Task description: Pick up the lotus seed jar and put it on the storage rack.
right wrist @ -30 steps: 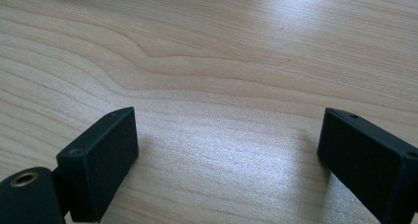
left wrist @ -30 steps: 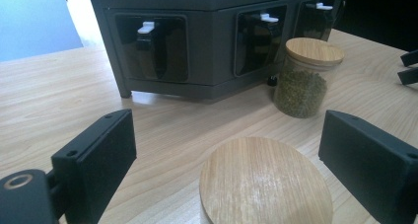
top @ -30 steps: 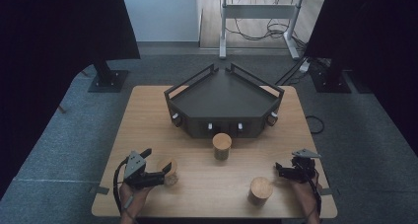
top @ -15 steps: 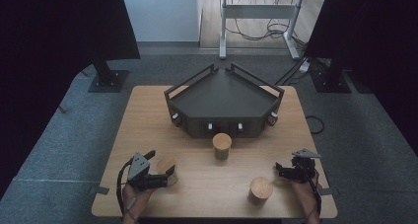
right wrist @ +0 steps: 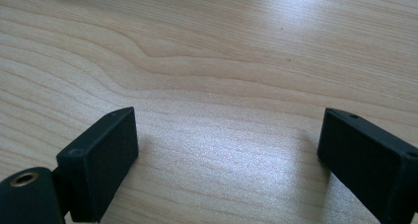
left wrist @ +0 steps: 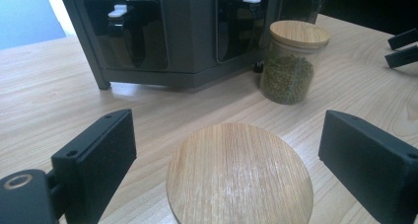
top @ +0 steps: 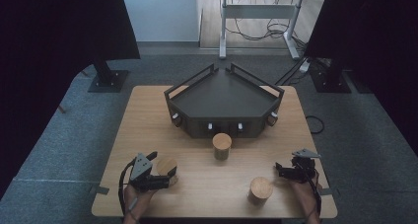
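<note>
Black rack (top: pixel 224 98) at table's (top: pixel 148 115) far middle, compartment contents too dark to read. Left gripper (left wrist: pixel 226 150) released, jaws straddling near-left jar lid (left wrist: pixel 240 173), not touching; jar body hidden, lid's near edge cut off. Right gripper (right wrist: pixel 226 150) released over bare wood.

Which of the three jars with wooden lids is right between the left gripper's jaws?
The jar near the table's front left corner: it sits between the open jaws of the left gripper. The middle jar stands by the black tray; the third jar sits front right.
</note>
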A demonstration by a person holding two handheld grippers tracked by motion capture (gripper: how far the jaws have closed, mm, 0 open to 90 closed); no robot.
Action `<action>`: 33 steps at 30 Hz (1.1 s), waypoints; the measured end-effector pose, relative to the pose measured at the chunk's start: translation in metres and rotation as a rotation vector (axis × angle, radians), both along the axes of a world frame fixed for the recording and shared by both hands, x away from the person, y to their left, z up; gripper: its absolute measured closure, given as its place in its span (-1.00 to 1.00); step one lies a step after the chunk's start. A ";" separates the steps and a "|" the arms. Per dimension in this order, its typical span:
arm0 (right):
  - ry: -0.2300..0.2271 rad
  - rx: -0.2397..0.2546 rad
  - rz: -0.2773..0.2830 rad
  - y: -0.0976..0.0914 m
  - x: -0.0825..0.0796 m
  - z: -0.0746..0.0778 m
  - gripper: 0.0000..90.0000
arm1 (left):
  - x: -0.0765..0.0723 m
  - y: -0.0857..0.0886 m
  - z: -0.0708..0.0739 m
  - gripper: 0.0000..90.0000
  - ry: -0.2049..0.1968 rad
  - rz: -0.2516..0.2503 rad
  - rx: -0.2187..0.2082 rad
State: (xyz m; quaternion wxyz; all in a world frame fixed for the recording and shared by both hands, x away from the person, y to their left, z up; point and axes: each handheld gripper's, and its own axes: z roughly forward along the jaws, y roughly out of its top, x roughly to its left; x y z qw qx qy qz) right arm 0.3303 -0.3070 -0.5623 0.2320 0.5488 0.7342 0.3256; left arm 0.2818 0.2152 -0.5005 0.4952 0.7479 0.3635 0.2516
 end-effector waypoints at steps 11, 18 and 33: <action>0.000 0.000 0.000 0.000 0.000 0.000 -0.82 | 0.001 -0.002 -0.005 -0.84 0.009 -0.002 0.014; 0.000 0.000 0.000 0.000 0.000 0.000 -0.82 | 0.002 -0.003 -0.009 -0.84 0.017 -0.007 0.023; 0.000 -0.001 0.001 0.000 0.000 0.000 -0.82 | 0.003 -0.005 -0.015 -0.84 0.035 -0.013 0.035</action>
